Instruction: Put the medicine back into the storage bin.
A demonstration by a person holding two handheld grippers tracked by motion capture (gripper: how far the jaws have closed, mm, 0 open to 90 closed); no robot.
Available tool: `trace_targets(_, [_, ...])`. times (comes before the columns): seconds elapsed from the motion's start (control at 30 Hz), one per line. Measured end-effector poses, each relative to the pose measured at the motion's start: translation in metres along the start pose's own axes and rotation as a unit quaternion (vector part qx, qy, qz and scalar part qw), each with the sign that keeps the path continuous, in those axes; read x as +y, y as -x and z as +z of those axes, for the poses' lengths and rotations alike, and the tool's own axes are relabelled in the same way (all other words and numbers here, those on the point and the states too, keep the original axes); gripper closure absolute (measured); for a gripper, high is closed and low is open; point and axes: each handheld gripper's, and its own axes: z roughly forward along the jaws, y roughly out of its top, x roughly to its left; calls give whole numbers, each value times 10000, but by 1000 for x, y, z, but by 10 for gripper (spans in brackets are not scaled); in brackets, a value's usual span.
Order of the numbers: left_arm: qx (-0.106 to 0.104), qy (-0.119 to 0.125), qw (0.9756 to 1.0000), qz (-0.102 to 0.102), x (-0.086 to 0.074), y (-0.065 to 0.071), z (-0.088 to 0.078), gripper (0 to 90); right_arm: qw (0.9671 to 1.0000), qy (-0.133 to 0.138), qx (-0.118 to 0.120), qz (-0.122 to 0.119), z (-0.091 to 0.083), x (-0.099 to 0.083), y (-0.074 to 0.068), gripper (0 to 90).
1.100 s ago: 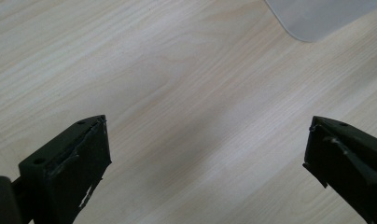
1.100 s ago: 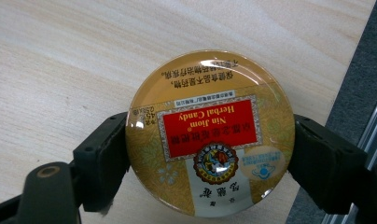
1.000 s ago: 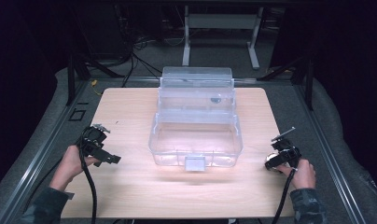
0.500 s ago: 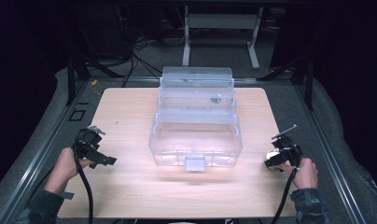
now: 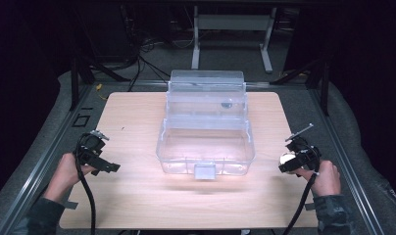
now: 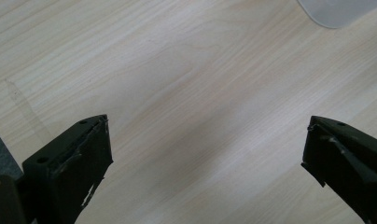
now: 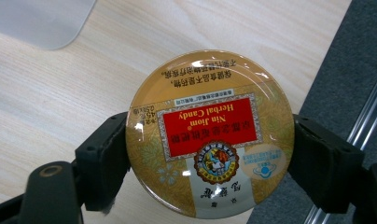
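Note:
A round gold candy tin (image 7: 210,133) with a red label sits between the two black jaws of my right gripper (image 7: 210,158), which press on its sides. From above, that right gripper (image 5: 293,160) hovers near the table's right edge, the tin (image 5: 285,158) showing as a pale spot. My left gripper (image 5: 102,164) is held over the left part of the table, its jaws wide apart over bare wood (image 6: 196,98) with nothing between them. A clear plastic box (image 5: 206,142) with its lid raised stands in the middle of the table.
The wooden table (image 5: 137,200) is ringed by a grey padded border (image 5: 54,127). A corner of the clear box (image 6: 336,11) shows in the left gripper view and another corner (image 7: 42,23) in the right gripper view. Cables and stand legs lie beyond the far edge.
My right gripper has risen a little with the tin in it. My left hand and gripper have shifted slightly toward the table's left edge.

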Motion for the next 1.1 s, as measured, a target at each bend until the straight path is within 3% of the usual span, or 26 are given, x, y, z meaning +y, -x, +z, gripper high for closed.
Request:
trace_targets(0.23, [-56,-58,9999,-102,1,-2,8,33,9998,35,-17,-203,-14,12,-8,200])
trace_targets(0.7, [-60,-307,9995,-2,0,-11,2,49,9984,90,-8,-562,-43,37,-19,200])
trace_targets(0.9, [-126,-242,9995,-138,-2,-14,4,39,9979,139,57,-637,-50,47,-20,200])
trace_targets(1.1, [-102,-306,9992,-250,-4,-19,7,48,9971,172,-55,-733,-59,58,-24,200])
